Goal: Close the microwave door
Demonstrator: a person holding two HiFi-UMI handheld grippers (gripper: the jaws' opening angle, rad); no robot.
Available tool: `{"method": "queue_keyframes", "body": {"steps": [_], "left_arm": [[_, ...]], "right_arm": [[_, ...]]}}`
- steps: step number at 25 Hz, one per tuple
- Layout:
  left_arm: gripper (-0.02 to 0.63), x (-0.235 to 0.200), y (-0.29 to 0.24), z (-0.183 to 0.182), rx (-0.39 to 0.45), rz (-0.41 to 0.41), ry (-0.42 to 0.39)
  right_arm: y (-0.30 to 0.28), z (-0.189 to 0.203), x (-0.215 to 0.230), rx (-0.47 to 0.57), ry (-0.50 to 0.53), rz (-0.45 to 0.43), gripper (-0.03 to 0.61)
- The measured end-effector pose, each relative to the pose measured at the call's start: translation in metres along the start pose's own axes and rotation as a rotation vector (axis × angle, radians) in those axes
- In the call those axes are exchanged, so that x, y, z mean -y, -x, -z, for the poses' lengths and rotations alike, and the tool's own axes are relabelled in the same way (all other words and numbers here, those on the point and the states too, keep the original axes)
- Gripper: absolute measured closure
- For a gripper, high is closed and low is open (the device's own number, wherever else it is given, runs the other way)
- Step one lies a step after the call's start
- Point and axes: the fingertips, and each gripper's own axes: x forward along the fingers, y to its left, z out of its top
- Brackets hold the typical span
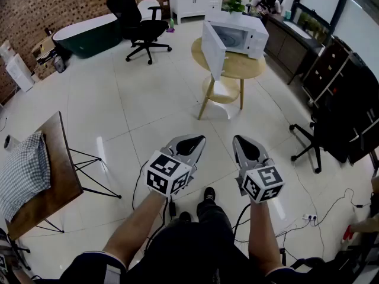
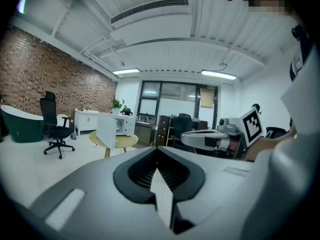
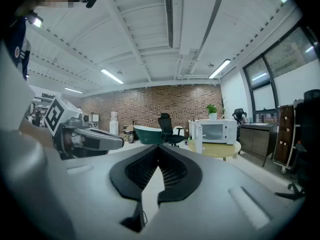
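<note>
A white microwave stands on a round wooden table across the room, its door swung wide open toward me. The left gripper view shows the microwave small and far, and the right gripper view has the microwave at right of centre. My left gripper and right gripper are held side by side near my body, well short of the table. Both are shut, tips touching, with nothing between them.
A black office chair and a dark green bathtub sit at the back left. A wooden table with a checked cloth is at my left. Dark cabinets and another chair line the right. Cables lie on the tiled floor.
</note>
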Motion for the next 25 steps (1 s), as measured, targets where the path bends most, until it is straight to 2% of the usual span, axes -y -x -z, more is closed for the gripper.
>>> {"method": "queue_keyframes", "body": {"steps": [15,25], "left_arm": [[0.601,-0.040,-0.075,-0.025,0.005,-0.017,-0.008],[0.603,-0.075,-0.138,-0.055,0.027,-0.079,-0.017]], "right_arm": [[-0.051,-0.017,0.069,0.015,-0.002,-0.015,0.577],[-0.096,-0.042,0.128,0.038,0.024,-0.073,0.577]]}}
